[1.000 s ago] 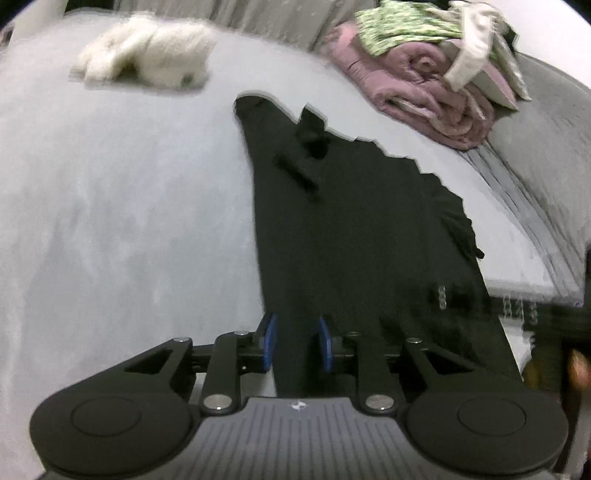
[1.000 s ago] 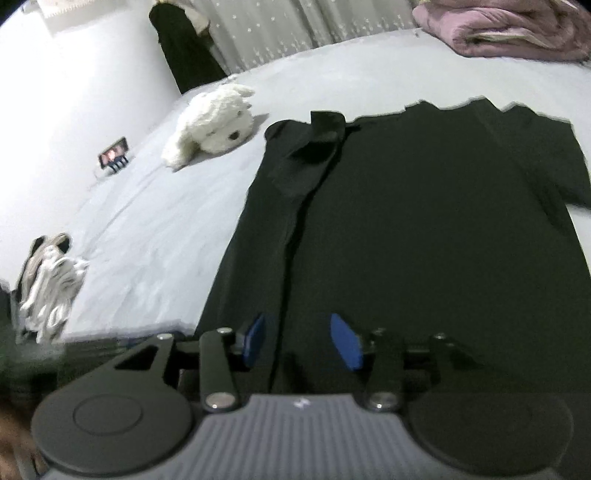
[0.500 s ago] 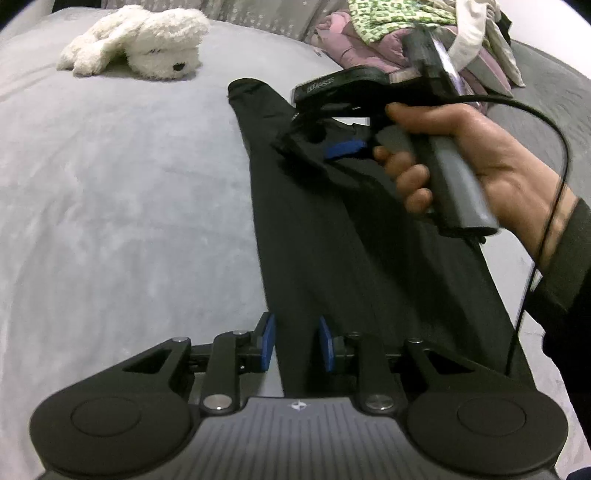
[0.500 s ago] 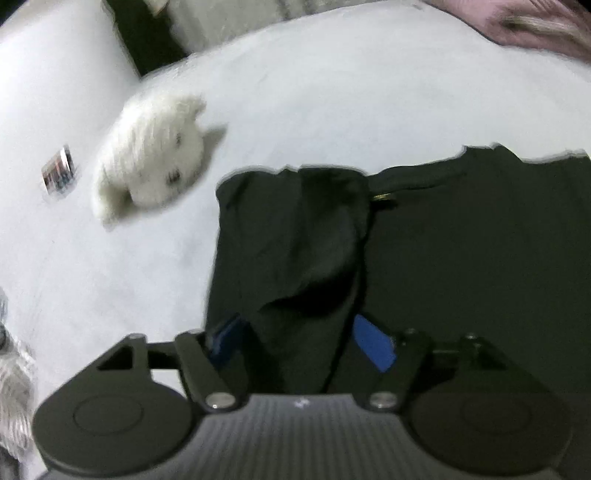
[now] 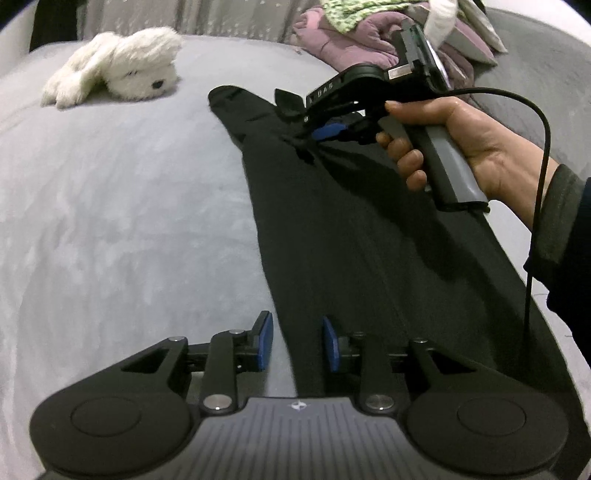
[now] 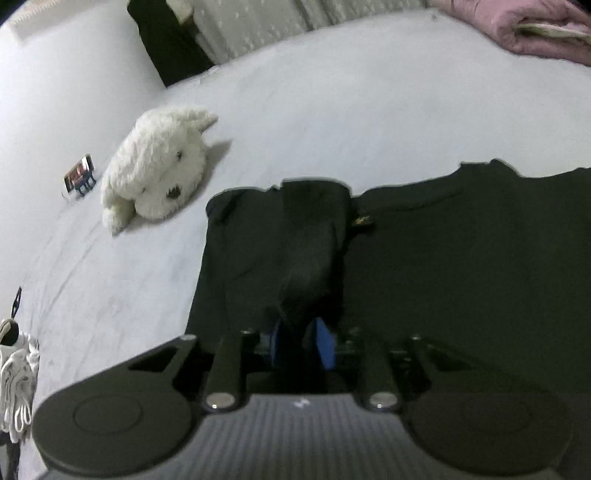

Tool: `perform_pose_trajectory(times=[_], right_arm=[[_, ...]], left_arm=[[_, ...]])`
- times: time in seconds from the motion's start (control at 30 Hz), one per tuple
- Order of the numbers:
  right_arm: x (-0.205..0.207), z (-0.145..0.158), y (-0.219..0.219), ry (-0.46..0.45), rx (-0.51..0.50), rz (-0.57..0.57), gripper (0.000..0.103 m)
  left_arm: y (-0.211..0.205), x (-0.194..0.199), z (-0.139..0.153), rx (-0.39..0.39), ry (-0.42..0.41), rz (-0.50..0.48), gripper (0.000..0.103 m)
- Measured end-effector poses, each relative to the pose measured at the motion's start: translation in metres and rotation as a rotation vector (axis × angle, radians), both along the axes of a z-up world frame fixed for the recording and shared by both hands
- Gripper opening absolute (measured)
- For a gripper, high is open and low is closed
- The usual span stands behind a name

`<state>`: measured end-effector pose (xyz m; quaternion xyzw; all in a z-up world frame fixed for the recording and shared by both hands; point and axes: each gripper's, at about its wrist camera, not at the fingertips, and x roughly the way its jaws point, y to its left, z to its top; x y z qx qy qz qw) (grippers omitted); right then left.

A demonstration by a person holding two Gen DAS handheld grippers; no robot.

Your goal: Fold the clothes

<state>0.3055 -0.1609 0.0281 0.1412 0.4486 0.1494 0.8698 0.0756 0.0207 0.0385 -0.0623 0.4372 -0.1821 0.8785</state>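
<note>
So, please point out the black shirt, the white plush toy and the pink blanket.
black shirt [image 6: 461,258]: right wrist view, flat body.
white plush toy [image 6: 162,166]: right wrist view, head.
pink blanket [image 5: 343,33]: left wrist view, rolled edge.

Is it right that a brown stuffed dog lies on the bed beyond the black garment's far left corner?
Not quite: the stuffed dog is white, not brown. The right wrist view shows it on the bed beyond the far left corner of the black garment.

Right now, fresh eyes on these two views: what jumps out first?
The black shirt spread down the grey bed. At its far end a hand holds the right gripper, jaws opening around a bunched sleeve. A white plush dog lies beyond it to the left; the left gripper straddles the near hem.
</note>
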Motion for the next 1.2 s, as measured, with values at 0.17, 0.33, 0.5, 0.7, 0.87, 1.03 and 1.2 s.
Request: perform_pose_trajectory(times=[0.17,0.33,0.5,0.7,0.87,1.03,1.2], right_arm=[[-0.040,0.023,-0.001,-0.097,-0.029,0.021,0.054],[-0.080,0.027,0.027,-0.040,-0.112,0.167,0.035],[-0.092,0.007,0.035,-0.004,-0.180,0.176,0.005],[-0.085,0.006,-0.001,0.056,0.016,0.108,0.006],[-0.105,0.014,-0.005,-0.011,-0.010,0.095,0.026],[-0.155,0.030,0.001,-0.039,-0.049,0.141,0.032],[-0.212,0.036,0.016,-0.015,-0.075,0.207,0.032]], left_arm=[[0.009,0.003,0.004,-0.042,0.031,0.035,0.029],[0.014,0.001,0.006,-0.050,0.035,0.048,0.029],[0.015,0.001,0.005,-0.060,0.037,0.045,0.029],[0.020,0.003,0.005,-0.097,0.058,0.056,0.029],[0.025,0.003,0.007,-0.110,0.064,0.060,0.029],[0.028,0.004,0.008,-0.114,0.064,0.067,0.030],[0.031,0.004,0.010,-0.128,0.058,0.079,0.030]])
